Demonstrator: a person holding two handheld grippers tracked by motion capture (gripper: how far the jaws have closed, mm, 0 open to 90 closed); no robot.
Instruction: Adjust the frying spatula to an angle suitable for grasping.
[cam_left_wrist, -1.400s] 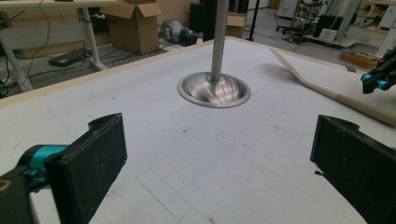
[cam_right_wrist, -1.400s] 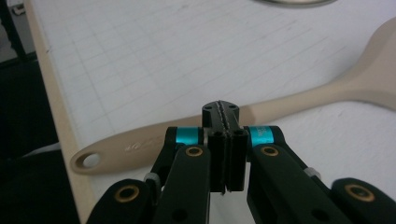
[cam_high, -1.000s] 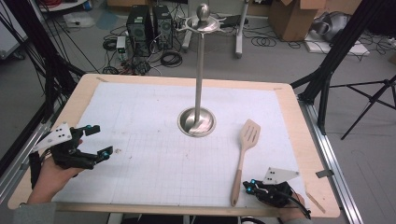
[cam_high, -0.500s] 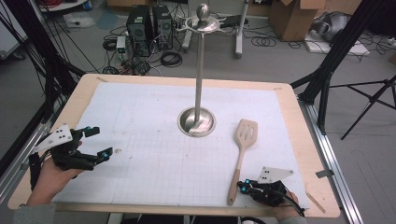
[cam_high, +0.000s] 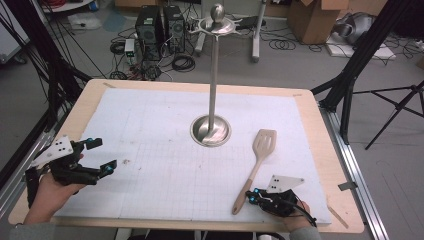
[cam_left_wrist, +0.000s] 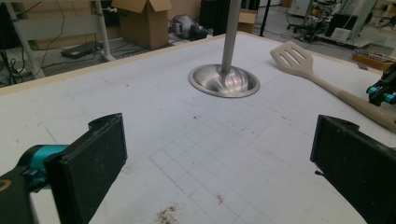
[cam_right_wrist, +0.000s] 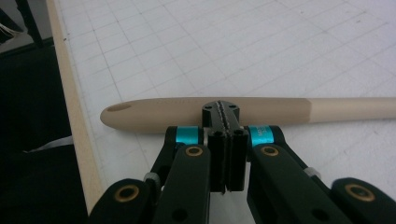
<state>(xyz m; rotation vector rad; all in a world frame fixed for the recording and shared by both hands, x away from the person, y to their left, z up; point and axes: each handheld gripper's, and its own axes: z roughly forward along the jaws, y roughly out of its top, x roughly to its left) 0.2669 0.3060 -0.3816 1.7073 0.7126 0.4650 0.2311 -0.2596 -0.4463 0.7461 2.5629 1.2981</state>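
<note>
We are working with the wooden spatula (cam_high: 255, 165). It lies flat on the white mat (cam_high: 165, 150), on the right side. Its slotted head points toward the metal stand (cam_high: 212, 127), and its handle end is near the front edge of the table (cam_high: 80, 100).

Our right gripper (cam_right_wrist: 223, 112) has its jaws pressed together, with nothing between them. Its tip is right up against the side of the handle, close to the round end. We think we are pushing or nudging the spatula, not holding it. To pick it up, we need to pull the jaws apart, put one on each side of the handle, and squeeze.

Our left gripper (cam_high: 100, 157) hovers over the left side of the mat with its jaws wide apart and nothing in them. It is well apart from the spatula.

There is a lot of open mat in the middle, between the two grippers. The stand rises tall from the middle of the mat, with a dish and ball on top, so we should keep away from the pole when we lift. The handle end is close to the front edge, so a push that way could slide the spatula off. Pushing toward the middle looks safer.
</note>
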